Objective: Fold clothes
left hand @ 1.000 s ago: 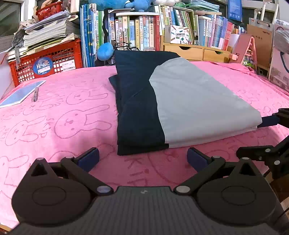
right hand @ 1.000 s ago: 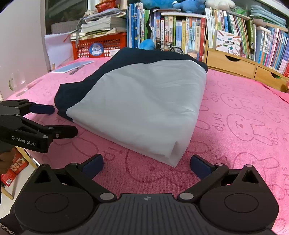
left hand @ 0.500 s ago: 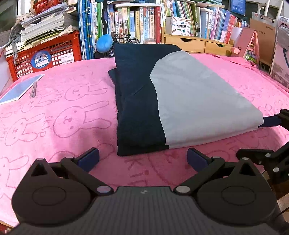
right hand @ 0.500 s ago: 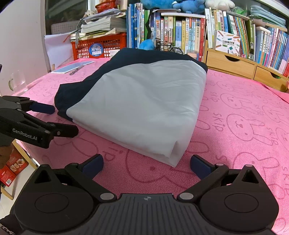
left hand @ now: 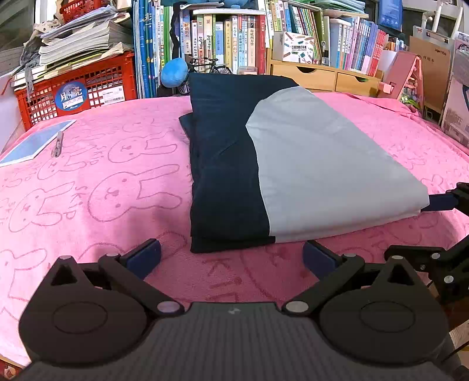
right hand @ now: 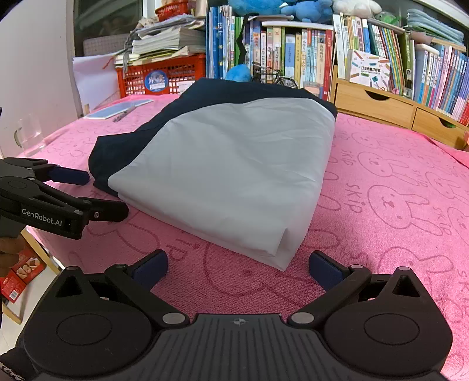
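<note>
Both hand-held grippers, left (left hand: 231, 253) and right (right hand: 238, 265), sat apart and empty; nudging the folded garment (right hand: 228, 175) could have undone its layers.

My left wrist camera sits low at the near edge, facing far toward the bookshelf (left hand: 234, 35). My right one looks from the near right corner, angled left. Both share the folded garment (left hand: 293, 164) (right hand: 228, 175), close ahead.

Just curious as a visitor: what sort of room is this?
Probably a home study or child's room: packed bookshelves, plush toys on top, and a pink bunny-print towel spread over the table under the folded garment.
</note>
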A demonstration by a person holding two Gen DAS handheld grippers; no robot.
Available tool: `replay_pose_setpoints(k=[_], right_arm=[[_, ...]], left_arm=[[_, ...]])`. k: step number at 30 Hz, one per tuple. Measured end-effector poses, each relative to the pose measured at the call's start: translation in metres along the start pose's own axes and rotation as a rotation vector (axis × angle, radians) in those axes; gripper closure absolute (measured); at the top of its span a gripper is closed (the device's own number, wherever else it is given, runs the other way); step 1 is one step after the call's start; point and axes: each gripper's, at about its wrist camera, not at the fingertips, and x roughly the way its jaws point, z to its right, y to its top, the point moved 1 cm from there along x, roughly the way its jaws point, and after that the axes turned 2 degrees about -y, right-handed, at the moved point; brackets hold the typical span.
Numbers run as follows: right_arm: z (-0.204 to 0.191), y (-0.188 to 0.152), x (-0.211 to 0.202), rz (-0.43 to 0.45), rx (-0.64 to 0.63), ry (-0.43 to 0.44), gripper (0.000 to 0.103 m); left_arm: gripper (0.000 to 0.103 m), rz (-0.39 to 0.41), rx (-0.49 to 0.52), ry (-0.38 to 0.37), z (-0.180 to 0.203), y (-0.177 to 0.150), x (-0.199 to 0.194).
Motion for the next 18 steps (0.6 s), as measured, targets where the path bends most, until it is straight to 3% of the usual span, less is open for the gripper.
replay_pose_setpoints(k=[18], right_arm=[[-0.0003,-0.0004,-0.0004,0.003,-0.004,0.003,0.0]], left_arm=[[0.0,0.024,-0.008,0.008,-0.0002,-0.0023,-0.0012]])
